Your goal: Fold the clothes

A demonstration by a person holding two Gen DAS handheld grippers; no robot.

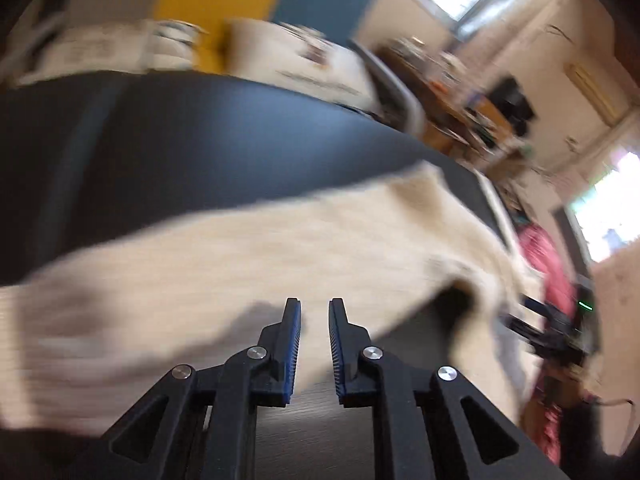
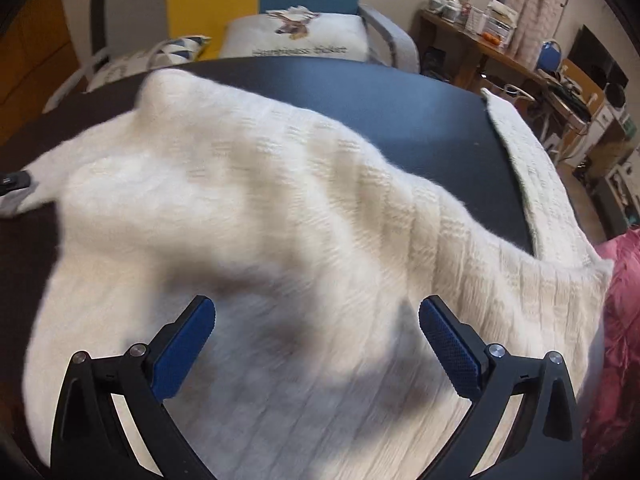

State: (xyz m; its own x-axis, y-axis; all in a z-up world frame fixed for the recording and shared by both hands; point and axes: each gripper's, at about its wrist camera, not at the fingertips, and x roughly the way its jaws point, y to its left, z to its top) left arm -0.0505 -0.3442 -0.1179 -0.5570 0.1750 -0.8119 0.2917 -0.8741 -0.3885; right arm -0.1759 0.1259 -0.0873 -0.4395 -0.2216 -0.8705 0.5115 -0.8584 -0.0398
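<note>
Between our left gripper's (image 1: pixel 314 312) narrowly parted jaws: nothing | our right gripper (image 2: pixel 316 320): jaws wide apart, empty, above sweater (image 2: pixel 248 184) | sweater rumpled on table (image 2: pixel 420 112), one sleeve draped across | folding barely begun, we judged; most left.

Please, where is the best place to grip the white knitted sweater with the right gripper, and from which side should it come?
Probably the sweater's ribbed near edge, just below the open right gripper. Come from above: the fabric lies flat on the dark table, so one pad must slide under the edge.
</note>
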